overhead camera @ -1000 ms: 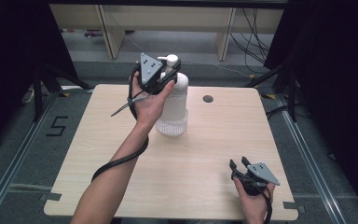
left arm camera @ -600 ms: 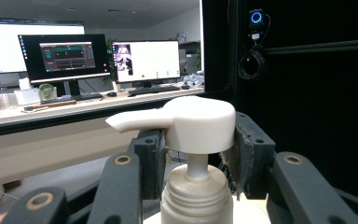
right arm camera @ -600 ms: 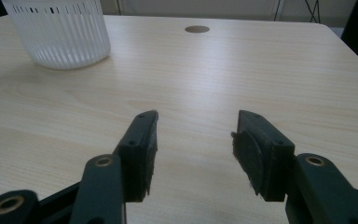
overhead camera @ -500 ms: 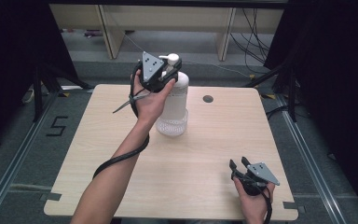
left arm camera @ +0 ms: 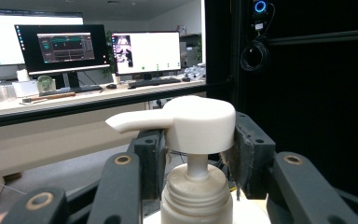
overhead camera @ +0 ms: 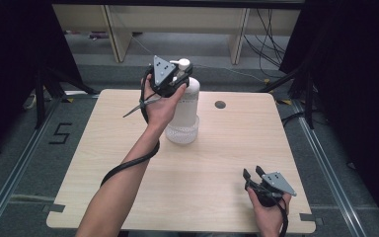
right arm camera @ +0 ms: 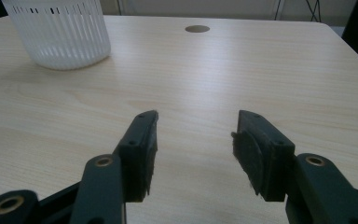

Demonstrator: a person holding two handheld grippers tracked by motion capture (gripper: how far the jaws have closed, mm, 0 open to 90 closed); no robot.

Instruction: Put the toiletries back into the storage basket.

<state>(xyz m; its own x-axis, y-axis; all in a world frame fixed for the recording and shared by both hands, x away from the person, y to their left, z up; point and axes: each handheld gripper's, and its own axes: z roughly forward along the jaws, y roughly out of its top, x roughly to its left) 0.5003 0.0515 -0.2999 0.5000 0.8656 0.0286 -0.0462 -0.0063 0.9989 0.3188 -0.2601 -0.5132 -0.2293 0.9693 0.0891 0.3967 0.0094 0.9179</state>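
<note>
A white pump bottle stands upright on the far middle of the wooden table. Its pump head sits between the pads of my left gripper, which press on both of its sides; the spout points left in the left gripper view. From above, the left gripper is at the bottle's top, held by a hand reaching in from the left. My right gripper rests low over the table's front right corner, jaws apart with nothing between them. The bottle's ribbed base shows far ahead of it.
A round cable hole lies in the table right of the bottle. Bare tabletop stretches between the bottle and the right gripper. Black curtains flank the table, and shelving stands beyond its far edge. Desks with monitors appear in the left gripper view.
</note>
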